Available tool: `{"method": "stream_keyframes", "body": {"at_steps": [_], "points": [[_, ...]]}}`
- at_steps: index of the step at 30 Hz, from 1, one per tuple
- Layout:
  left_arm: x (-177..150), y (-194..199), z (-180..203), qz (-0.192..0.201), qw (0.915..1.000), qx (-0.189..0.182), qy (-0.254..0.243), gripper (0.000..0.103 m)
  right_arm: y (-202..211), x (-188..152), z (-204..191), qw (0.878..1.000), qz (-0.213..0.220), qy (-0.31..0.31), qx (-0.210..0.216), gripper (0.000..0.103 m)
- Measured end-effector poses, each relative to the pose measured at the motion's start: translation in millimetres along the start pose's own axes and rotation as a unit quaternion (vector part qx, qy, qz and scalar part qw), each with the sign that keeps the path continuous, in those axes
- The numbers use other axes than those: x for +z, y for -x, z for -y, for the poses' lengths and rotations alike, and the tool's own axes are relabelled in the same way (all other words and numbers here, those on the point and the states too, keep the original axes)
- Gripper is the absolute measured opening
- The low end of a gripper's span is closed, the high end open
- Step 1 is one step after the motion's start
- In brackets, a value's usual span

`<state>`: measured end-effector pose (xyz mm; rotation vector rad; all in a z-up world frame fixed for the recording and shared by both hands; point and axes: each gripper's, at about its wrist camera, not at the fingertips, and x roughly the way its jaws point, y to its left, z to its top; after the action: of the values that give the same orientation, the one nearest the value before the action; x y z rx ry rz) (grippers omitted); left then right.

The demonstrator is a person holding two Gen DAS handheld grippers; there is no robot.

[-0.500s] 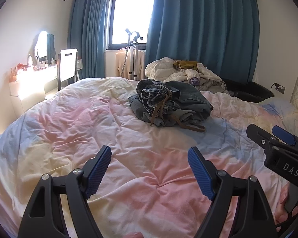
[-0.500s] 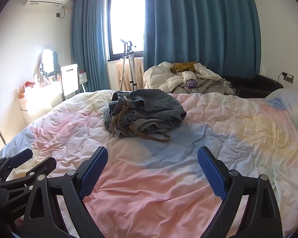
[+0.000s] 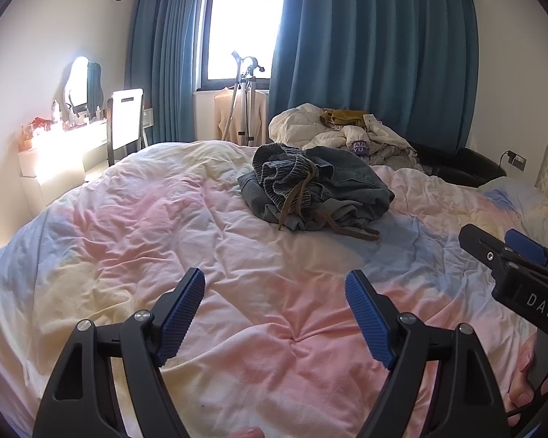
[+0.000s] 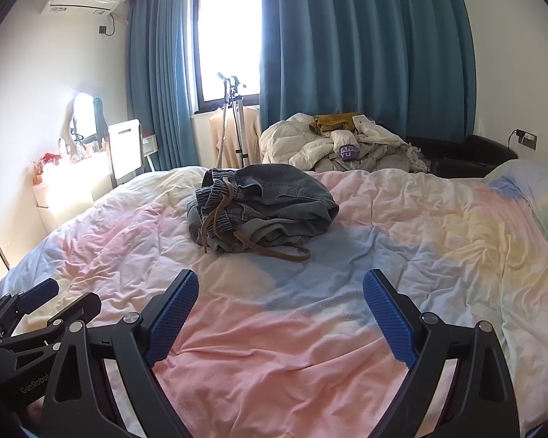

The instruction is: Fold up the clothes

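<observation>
Jeans (image 4: 263, 211) bunched on duvet (image 4: 310, 346), well ahead of both tongs, left gripper (image 3: 275, 314) and right gripper (image 4: 280, 323), wide open and empty, about equally near.

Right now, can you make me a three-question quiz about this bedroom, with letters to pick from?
1. Where is the bundle of jeans?
A. on the duvet
B. on the floor
C. on the white chair

2. What colour are the curtains?
A. red
B. blue
C. yellow

3. How is the right tool?
A. shut on the jeans
B. shut on nothing
C. open and empty

Answers:
1 A, the bundle lies mid-bed on the pastel cover.
2 B, both drapes beside the window are blue.
3 C, its blue pads stand wide apart over bare duvet; the left tool is likewise.
</observation>
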<state>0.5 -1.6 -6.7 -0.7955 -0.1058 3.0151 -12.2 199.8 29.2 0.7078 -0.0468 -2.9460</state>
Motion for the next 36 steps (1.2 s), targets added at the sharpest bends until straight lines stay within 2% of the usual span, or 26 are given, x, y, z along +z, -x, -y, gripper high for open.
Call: {"method": "stream_keyframes", "body": {"at_steps": [36], "points": [[2.7,-1.3,5.2,-0.009,0.9999,0.004,-0.003,0.081,-1.8,-1.4,0.8,1.0,-0.011,-0.007,0.0,0.093]]}}
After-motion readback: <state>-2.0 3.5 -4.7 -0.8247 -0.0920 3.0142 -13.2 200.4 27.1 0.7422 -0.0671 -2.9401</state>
